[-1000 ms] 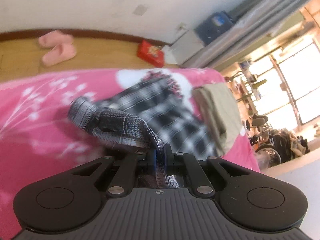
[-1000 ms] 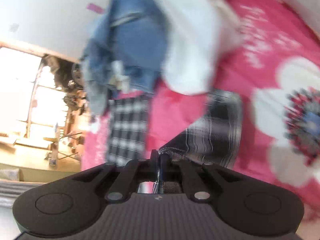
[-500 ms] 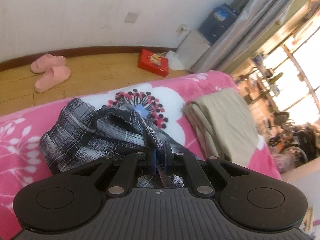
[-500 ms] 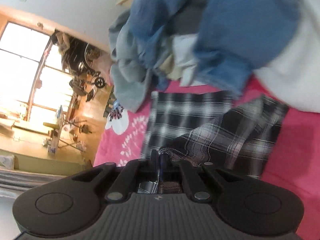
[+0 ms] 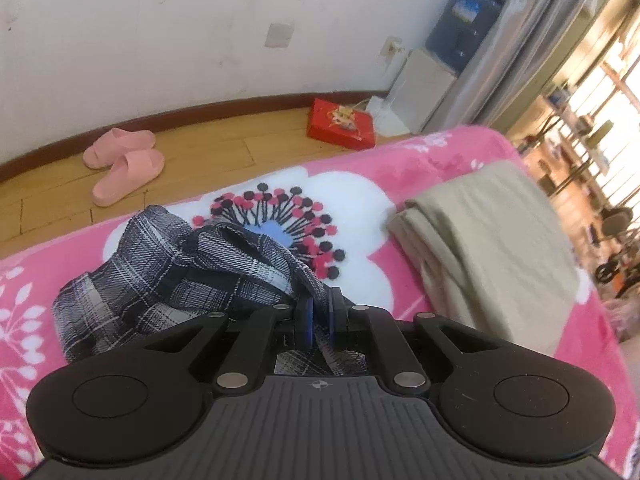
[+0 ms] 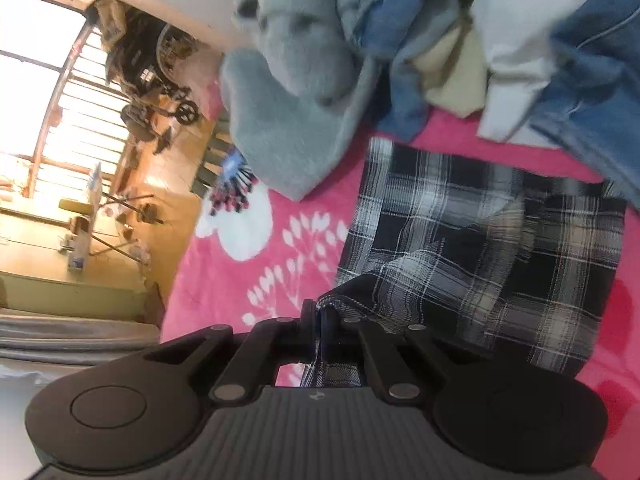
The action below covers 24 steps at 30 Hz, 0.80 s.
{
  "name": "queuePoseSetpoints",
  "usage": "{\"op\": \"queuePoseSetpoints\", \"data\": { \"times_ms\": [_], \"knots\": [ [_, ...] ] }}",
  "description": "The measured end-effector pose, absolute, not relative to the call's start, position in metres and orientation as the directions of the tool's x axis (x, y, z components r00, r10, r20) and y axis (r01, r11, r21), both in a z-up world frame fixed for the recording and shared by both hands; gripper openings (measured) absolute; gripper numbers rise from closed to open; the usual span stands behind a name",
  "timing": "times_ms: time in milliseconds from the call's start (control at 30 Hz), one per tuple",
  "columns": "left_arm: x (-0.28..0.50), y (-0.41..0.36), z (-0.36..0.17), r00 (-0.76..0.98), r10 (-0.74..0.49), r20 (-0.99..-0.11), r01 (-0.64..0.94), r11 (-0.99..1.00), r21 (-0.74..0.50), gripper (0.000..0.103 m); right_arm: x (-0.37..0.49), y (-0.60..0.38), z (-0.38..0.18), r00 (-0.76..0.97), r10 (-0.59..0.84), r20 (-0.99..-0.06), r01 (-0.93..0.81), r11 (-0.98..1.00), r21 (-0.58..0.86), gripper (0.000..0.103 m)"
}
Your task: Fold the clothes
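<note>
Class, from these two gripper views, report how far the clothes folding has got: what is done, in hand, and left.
Done: a beige garment lies folded on the pink blanket. In hand: the left gripper and right gripper are both shut on the plaid garment, partly folded. Left: the heap of blue, grey and white clothes.

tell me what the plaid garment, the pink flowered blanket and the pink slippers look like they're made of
Black-and-white plaid garment: woven cloth, likely cotton, matte; a diagonal weave shows. Pink flowered blanket: plush fleece, probably; soft, slightly fuzzy surface with printed flowers. Pink slippers: moulded foam or rubber, apparently; smooth, seamless, matte.
</note>
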State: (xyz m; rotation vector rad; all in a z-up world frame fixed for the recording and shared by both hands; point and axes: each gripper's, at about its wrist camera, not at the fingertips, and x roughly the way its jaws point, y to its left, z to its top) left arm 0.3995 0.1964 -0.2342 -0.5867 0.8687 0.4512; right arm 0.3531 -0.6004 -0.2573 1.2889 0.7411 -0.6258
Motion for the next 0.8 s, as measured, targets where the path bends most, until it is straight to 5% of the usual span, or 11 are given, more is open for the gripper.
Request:
{"op": "queuePoseSetpoints", "data": {
  "times_ms": [100, 167, 200, 400, 600, 800],
  "knots": [
    [0.411, 0.204, -0.247, 0.544, 0.069, -0.836, -0.594, 0.735, -0.326, 0.015, 0.367, -0.607, -0.289, 0.630, 0.076, -0.773, 0.766, 0.099, 0.635, 0.006],
    [0.415, 0.215, -0.250, 0.560, 0.014, -0.828, -0.607, 0.688, -0.398, 0.029, 0.371, -0.613, -0.310, 0.655, 0.143, -0.742, 0.750, -0.004, 0.662, 0.022],
    [0.414, 0.221, -0.250, 0.579, -0.004, -0.815, -0.617, 0.652, -0.441, 0.035, 0.370, -0.615, -0.317, 0.670, 0.164, -0.724, 0.739, -0.052, 0.672, 0.043],
    [0.404, 0.248, -0.250, 0.656, -0.055, -0.752, -0.654, 0.456, -0.604, 0.043, 0.358, -0.618, -0.302, 0.755, 0.121, -0.645, 0.649, 0.005, 0.761, 0.050],
    [0.396, 0.245, -0.228, 0.693, -0.078, -0.717, -0.554, 0.578, -0.599, 0.052, 0.335, -0.600, -0.268, 0.804, 0.088, -0.589, 0.570, 0.172, 0.803, 0.050],
    [0.378, 0.265, -0.198, 0.742, -0.098, -0.663, -0.460, 0.646, -0.609, 0.061, 0.298, -0.597, -0.250, 0.754, -0.010, -0.657, 0.647, 0.187, 0.740, 0.053]
  ]
}}
